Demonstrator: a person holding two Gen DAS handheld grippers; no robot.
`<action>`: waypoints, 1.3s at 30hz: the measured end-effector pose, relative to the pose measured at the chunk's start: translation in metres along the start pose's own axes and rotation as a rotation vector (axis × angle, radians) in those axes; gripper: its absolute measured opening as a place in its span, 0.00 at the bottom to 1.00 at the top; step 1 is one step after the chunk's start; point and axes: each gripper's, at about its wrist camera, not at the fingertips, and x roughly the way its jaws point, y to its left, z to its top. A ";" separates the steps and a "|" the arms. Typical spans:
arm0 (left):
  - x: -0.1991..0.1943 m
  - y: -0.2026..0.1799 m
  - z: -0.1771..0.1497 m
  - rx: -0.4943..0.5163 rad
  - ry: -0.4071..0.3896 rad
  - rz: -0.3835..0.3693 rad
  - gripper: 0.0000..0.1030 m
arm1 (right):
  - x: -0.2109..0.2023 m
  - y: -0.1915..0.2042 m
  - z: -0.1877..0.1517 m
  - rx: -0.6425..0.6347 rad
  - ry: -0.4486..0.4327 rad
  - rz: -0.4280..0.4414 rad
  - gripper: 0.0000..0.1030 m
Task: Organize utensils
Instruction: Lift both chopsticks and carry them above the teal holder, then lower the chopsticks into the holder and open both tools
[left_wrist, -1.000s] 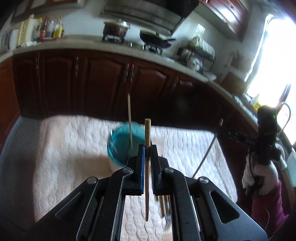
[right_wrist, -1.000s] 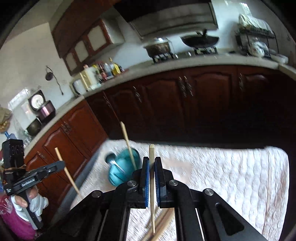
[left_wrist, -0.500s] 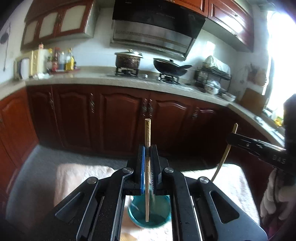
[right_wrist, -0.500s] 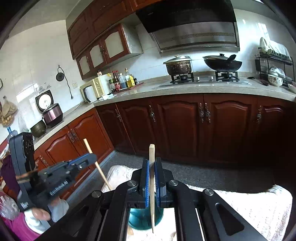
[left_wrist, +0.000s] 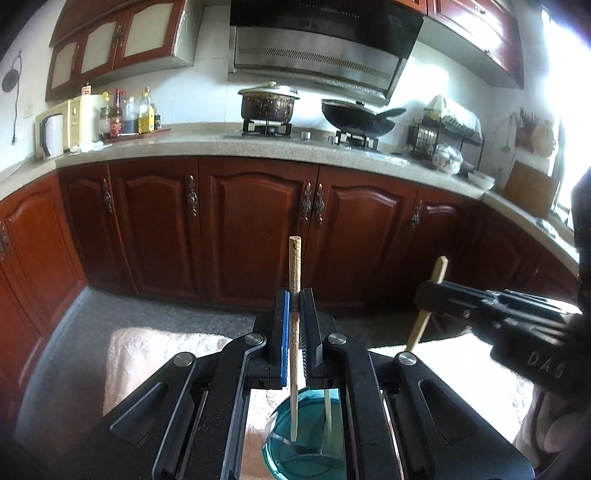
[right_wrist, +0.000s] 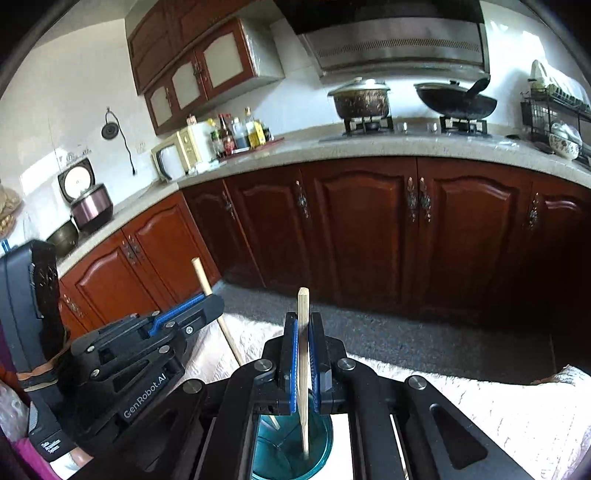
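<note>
My left gripper (left_wrist: 294, 295) is shut on a wooden chopstick (left_wrist: 294, 266) held upright, its lower end over the teal cup (left_wrist: 306, 454) on the white quilted cloth (left_wrist: 147, 354). Another chopstick (left_wrist: 327, 417) stands in the cup. My right gripper (right_wrist: 303, 319) is shut on a second wooden chopstick (right_wrist: 303, 332), its lower tip inside the teal cup (right_wrist: 291, 450). The right gripper also shows in the left wrist view (left_wrist: 424, 295), and the left gripper in the right wrist view (right_wrist: 218, 302), close beside it.
Dark wooden cabinets (left_wrist: 258, 229) under a stone counter (left_wrist: 221, 144) run behind the table. A pot (left_wrist: 267, 101) and a wok (left_wrist: 358, 116) sit on the stove. Grey floor (right_wrist: 406, 332) lies beyond the cloth's far edge.
Both grippers have tilted up and moved over the teal cup, which now sits at the bottom of both views. The two chopstick tips have come down to the cup. The grippers are closer together.
</note>
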 end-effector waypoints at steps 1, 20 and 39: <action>0.002 -0.001 -0.004 0.008 0.003 0.005 0.04 | 0.004 0.000 -0.003 -0.004 0.010 0.001 0.05; 0.025 -0.006 -0.042 0.008 0.115 0.021 0.04 | 0.036 -0.020 -0.037 0.062 0.120 0.013 0.05; 0.028 -0.006 -0.043 0.003 0.156 0.023 0.18 | 0.030 -0.028 -0.047 0.100 0.152 0.016 0.23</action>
